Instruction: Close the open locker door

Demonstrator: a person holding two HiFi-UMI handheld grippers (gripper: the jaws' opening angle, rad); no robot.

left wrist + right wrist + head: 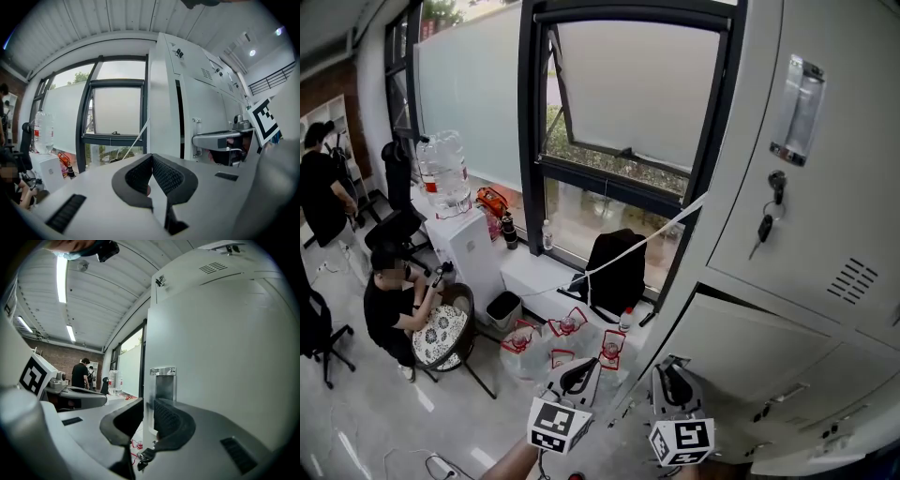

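Observation:
A bank of pale grey lockers fills the right of the head view. The lower locker door stands ajar, its free edge toward me. My right gripper is at that edge. In the right gripper view the door's thin edge sits between the pads of the right gripper, which press on it just below the recessed metal handle. Keys hang under the jaws. My left gripper hovers left of the door, touching nothing. In its own view the left gripper is shut and empty.
The upper locker door above is shut, with keys in its lock. A black-framed window is left of the lockers. A black bag, bottles and water jugs line the sill. A seated person is at far left.

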